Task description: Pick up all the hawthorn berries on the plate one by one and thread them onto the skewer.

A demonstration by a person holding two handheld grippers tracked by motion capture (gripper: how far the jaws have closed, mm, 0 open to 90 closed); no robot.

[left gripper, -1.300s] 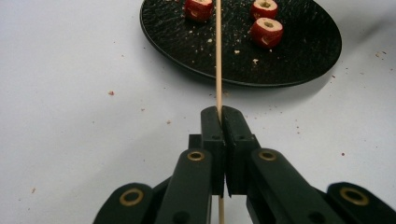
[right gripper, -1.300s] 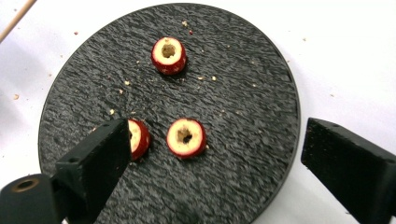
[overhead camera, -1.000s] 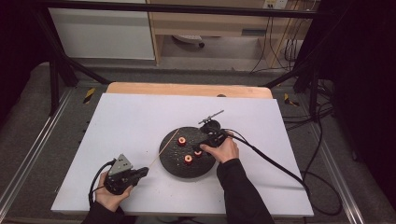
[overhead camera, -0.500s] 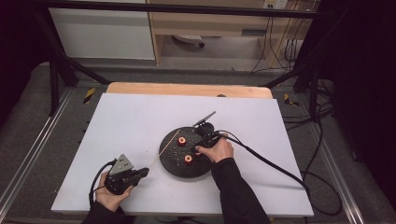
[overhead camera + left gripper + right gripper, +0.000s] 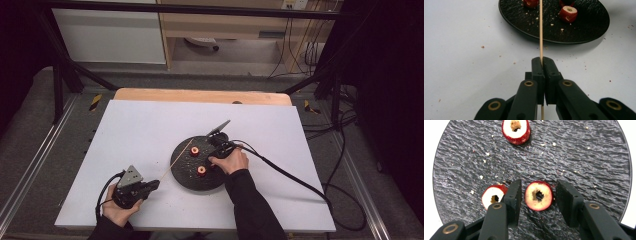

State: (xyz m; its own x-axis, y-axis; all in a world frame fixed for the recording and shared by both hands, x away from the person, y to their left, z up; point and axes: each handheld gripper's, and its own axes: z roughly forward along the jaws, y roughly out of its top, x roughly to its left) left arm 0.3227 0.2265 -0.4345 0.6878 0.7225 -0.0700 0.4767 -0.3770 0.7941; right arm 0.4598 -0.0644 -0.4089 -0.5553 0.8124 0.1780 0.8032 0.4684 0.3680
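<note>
A black round plate [image 5: 186, 176] [image 5: 586, 157] carries three cored red fruit pieces. My right gripper [image 5: 214, 149] [image 5: 538, 191] points down over it. One fruit piece [image 5: 539, 195] lies between its pads. The jaws have just been closing, and narrow gaps still show on both sides of the fruit. A second piece [image 5: 491, 196] [image 5: 201, 170] sits just outside the left pad, and a third [image 5: 515, 130] [image 5: 194, 151] lies farther off. My left gripper [image 5: 150, 186] [image 5: 543, 61] rests near the table's front left, shut on a thin wooden skewer [image 5: 540, 30] [image 5: 176, 160] that reaches over the plate.
The white table top [image 5: 150, 125] is dotted with crumbs around the plate. A black cable [image 5: 290, 175] trails from the right gripper to the right edge. A wooden strip [image 5: 200, 96] runs along the far edge, with cabinets and floor cables beyond.
The right hand and its gripper have shifted slightly left over the plate. The left gripper and skewer stay where they were.
</note>
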